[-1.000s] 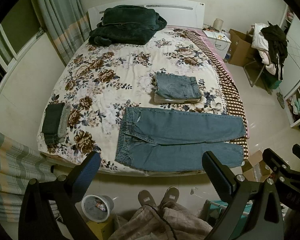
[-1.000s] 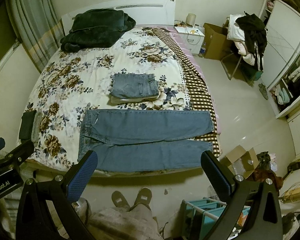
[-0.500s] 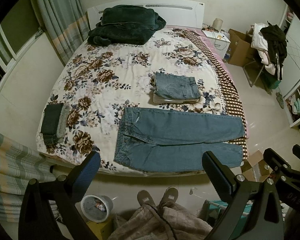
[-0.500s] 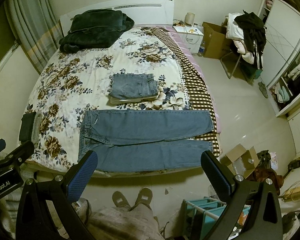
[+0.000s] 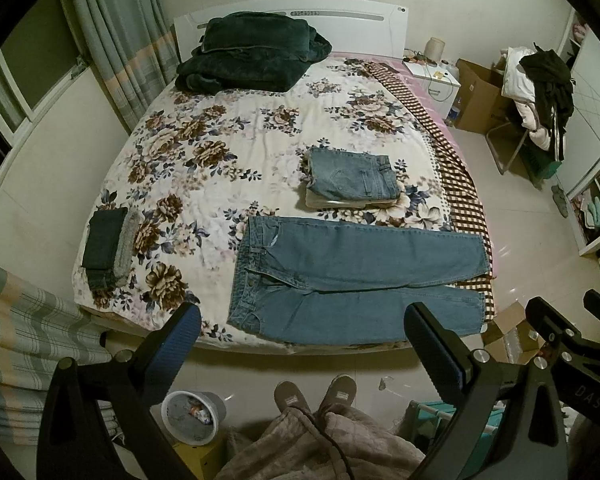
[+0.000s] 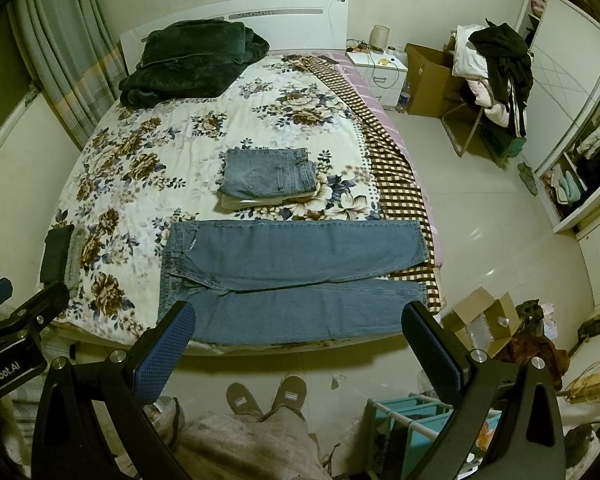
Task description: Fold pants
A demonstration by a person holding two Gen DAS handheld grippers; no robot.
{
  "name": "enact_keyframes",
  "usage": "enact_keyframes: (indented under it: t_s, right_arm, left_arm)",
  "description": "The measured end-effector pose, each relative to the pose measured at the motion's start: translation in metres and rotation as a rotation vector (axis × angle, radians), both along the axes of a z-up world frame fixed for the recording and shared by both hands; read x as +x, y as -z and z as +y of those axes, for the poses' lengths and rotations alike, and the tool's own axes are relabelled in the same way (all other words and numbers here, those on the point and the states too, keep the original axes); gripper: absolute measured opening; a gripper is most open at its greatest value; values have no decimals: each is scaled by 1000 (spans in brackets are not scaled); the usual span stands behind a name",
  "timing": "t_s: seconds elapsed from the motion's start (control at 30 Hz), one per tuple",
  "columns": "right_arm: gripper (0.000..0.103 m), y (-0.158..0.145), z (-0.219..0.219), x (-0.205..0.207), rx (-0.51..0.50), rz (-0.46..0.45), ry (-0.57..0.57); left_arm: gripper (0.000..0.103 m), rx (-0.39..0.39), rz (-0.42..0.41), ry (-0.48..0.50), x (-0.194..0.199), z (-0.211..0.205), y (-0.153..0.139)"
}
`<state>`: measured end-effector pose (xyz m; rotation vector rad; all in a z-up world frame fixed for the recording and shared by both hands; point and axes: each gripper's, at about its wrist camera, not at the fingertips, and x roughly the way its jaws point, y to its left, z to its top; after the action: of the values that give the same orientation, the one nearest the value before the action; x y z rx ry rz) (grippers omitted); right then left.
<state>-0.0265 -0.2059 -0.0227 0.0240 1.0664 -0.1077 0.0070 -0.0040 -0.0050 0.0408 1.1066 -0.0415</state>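
barely drifted nearer since a second ago, both left tool (image 5: 302, 334) and right tool (image 6: 300, 330) released above the bed's near edge, jeans (image 5: 352, 280) flat there, unfolded, first fold not begun.

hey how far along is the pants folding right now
Done: one pair of folded jeans sits on a small stack mid-bed, and dark folded clothes lie near the bed's left edge. In hand: nothing. The left gripper and right gripper are both open, held off the near edge of the bed. Left: the flat jeans lie fully spread, legs apart, with no fold made yet.
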Motion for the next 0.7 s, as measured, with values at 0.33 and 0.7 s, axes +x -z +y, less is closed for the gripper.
enact_keyframes:
  t_s: [0.33, 0.7]
  right_arm:
    - [103, 5, 0, -3, 3, 5, -1]
    - [103, 4, -2, -3, 8, 4, 1]
  left_arm:
    - [103, -2, 1, -1, -1, 1, -1]
    - [103, -3, 8, 0, 1, -17, -4]
